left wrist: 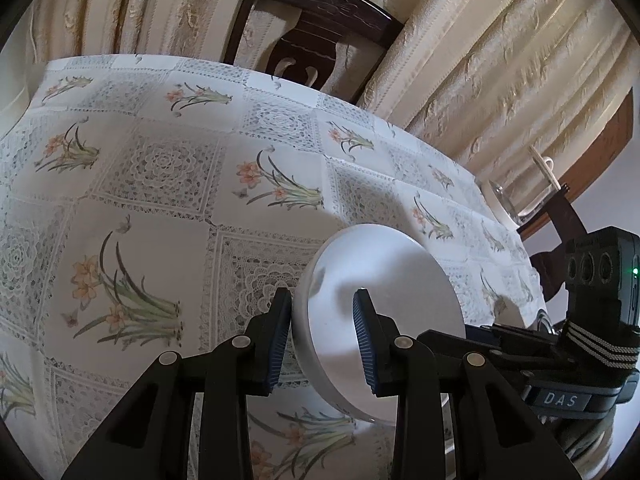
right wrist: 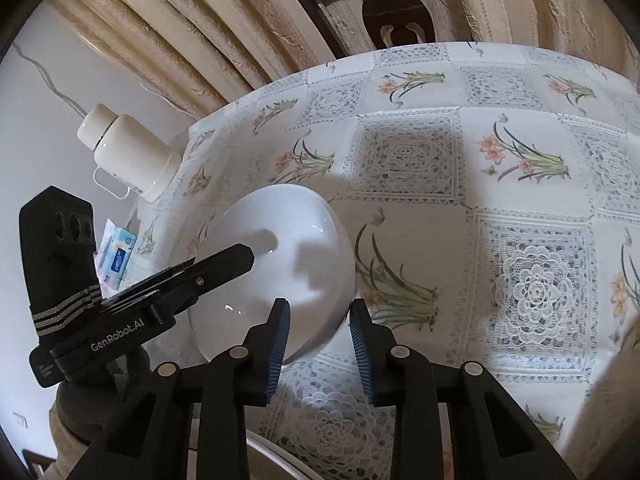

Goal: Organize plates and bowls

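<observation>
Cream curtains and a dark wooden chair stand behind a table under a lace-and-flower tablecloth. Over its near part a white bowl is tipped on edge, empty, its hollow facing the right side. The left gripper straddles the bowl's rim, one pad outside the wall and one inside the hollow, so it appears to be holding the bowl up. From the right wrist camera the right gripper has its fingers parted with nothing between them; the bowl lies just ahead and slightly left of them. A white rim, perhaps a plate, peeks in under that gripper, and I'd guess the bowl goes there.
</observation>
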The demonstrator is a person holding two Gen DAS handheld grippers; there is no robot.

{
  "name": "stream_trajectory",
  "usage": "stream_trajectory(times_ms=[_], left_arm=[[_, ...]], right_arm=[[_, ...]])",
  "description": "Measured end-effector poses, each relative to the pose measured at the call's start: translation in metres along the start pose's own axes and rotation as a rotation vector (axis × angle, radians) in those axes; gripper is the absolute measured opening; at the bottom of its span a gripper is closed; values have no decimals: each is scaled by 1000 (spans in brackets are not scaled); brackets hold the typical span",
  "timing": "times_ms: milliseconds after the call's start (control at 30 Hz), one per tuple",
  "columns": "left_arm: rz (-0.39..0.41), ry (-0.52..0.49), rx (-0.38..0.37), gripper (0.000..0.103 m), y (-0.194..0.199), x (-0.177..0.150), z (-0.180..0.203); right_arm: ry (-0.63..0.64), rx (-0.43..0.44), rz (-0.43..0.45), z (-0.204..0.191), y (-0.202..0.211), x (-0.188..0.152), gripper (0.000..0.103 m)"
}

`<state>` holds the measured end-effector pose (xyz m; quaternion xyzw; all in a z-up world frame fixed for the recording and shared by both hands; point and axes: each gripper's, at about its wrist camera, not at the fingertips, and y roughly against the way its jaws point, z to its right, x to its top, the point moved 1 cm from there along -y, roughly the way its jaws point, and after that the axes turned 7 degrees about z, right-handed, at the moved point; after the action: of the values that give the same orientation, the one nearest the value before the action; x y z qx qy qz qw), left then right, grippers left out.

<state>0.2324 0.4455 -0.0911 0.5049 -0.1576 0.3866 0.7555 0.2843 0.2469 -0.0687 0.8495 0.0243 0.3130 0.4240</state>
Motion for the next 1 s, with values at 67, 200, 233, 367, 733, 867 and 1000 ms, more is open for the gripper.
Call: stream_trajectory(times_ms=[67,200,233,367,733,867,1000], left_arm=[[-2,-13,6,33,0,0,1],[-12,-23,6,33,-3,0,1],[-17,-21,4,33,-4,0,0],[-35,-14,-6,33,-8,0,-2],[-42,-38,29,33,-7,1,2],[-38,-54,36,33,-1,3,8],[-29,-73,40,33,4,6,18]], right_arm=[[22,-23,-6,-4,-2,1,33],[17,-28,-24,-3,-7,4,33],[8,-24,-30,-2,-9,4,33],[-15,-8,-42,1,-13,5,33],[-37,37,-14,-1,1,2,33],[-56,35,-10,2,4,1,33],[-78,29,1,5,8,1,33]])
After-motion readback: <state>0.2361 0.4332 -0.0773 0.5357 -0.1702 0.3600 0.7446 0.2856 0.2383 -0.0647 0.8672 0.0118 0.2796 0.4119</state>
